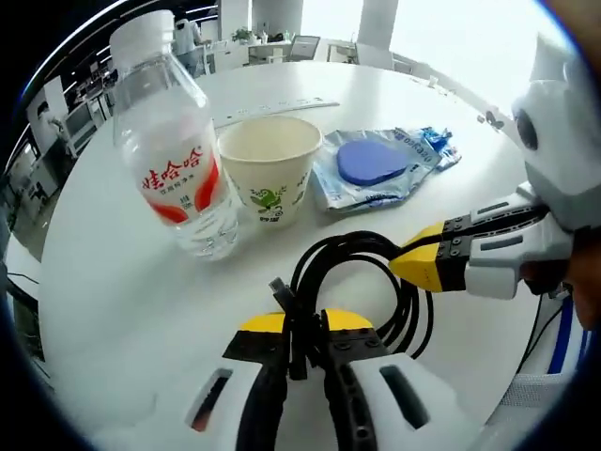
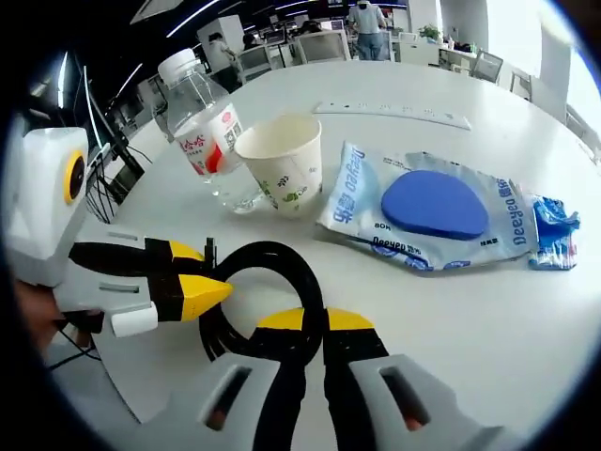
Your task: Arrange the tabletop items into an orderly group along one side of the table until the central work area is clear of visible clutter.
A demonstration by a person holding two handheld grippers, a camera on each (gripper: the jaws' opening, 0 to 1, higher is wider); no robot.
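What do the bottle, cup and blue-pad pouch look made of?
Bottle: clear thin plastic, glossy; you see through it, white cap, printed red label.
Cup: looks like paper, matte cream with a rolled rim and green print.
Pouch: shiny crinkled plastic film, translucent; the blue pad inside looks matte, possibly sponge or rubber.

The right gripper is closing its yellow-tipped jaws on a coiled black cable, the loop arching just beyond and to the left of the fingertips. The left gripper is reaching in from the left, its yellow tips pinching the same cable on the near-left part of the coil. Beyond the fingers, a paper cup is standing upright on the white table, with a clear water bottle with a red label standing just to its left. To the right of the cup, a plastic packet holding a blue oval sponge is lying flat.
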